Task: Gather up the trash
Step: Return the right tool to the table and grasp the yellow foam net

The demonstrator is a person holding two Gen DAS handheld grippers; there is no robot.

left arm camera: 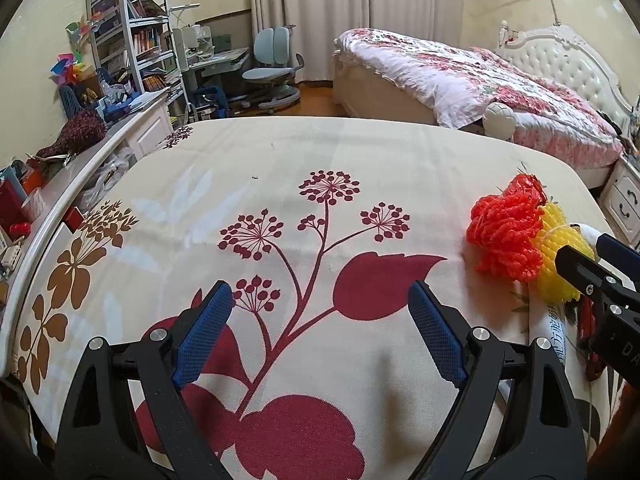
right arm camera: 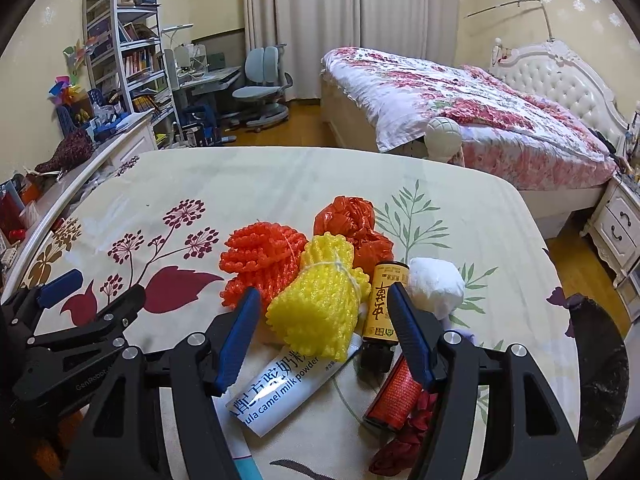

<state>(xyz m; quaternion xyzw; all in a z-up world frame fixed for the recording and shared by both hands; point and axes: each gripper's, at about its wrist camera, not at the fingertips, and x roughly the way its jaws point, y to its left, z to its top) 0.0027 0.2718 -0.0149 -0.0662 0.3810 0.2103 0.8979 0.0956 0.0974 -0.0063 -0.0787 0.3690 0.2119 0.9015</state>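
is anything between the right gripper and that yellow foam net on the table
Nothing visible. The right gripper is open with the yellow foam net directly ahead between its fingers. The orange foam net touches the yellow one on its left, and a milk powder sachet lies partly under it.

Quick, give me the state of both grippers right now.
Left gripper: open, nothing between its fingers, only the flowered tablecloth beneath.
Right gripper: open, not gripping; the yellow foam net lies between its fingers, pads apparently clear of it.
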